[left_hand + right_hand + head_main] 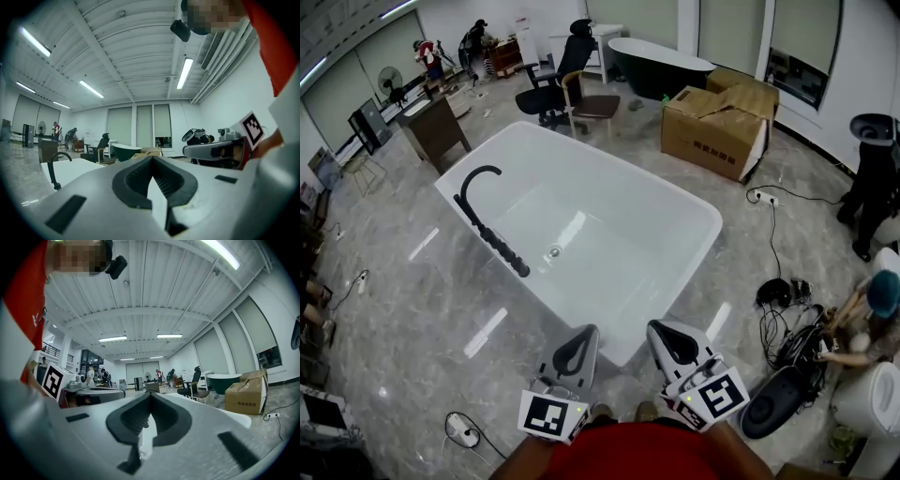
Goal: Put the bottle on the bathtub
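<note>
While both jaws sit closed on nothing, the left gripper (581, 343) and right gripper (669, 339) hover at 6 o'clock of the bathtub (639, 174); no bottle shows anywhere, so locating it likely matters most.

The head view camera sits above the scene and looks forward and steeply down. The white bathtub (609, 178) fills its centre, and the left gripper (587, 330) and right gripper (658, 326) lie close at its lower edge. Each gripper view camera rides low, just behind its own jaws, and faces nearly level across the room, with the ceiling (140, 56) above. All three views share the white bathtub, the black office chair (574, 54) and the dark bathtub (656, 70). Each gripper view also catches the other gripper alongside.
</note>
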`<state>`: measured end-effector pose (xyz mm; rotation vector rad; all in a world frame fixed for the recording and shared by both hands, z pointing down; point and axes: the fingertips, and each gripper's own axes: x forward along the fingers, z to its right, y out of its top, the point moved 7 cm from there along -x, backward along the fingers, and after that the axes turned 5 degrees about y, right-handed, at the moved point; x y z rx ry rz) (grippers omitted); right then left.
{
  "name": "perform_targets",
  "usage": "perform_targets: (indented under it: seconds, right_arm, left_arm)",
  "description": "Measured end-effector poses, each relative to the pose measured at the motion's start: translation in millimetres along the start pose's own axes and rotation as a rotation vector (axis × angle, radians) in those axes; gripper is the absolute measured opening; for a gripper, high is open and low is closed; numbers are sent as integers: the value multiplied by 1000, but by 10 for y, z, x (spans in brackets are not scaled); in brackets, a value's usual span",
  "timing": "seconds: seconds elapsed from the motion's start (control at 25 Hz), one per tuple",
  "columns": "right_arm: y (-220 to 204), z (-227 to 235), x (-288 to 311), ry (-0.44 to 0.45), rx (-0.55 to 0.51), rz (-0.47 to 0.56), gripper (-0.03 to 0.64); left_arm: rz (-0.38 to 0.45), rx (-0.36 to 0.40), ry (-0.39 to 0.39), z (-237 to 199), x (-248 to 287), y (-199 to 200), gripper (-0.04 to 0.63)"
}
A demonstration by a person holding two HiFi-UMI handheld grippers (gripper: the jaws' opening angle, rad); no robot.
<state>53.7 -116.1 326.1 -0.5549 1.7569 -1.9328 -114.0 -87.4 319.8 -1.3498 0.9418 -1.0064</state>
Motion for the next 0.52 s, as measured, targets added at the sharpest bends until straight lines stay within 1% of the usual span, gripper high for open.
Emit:
perform_targets:
  seconds: [0.52]
  right_arm:
    - [19, 12, -40, -11, -16, -10, 5]
  left_arm:
    - [-7, -6, 24, -43, -48, -15, 9]
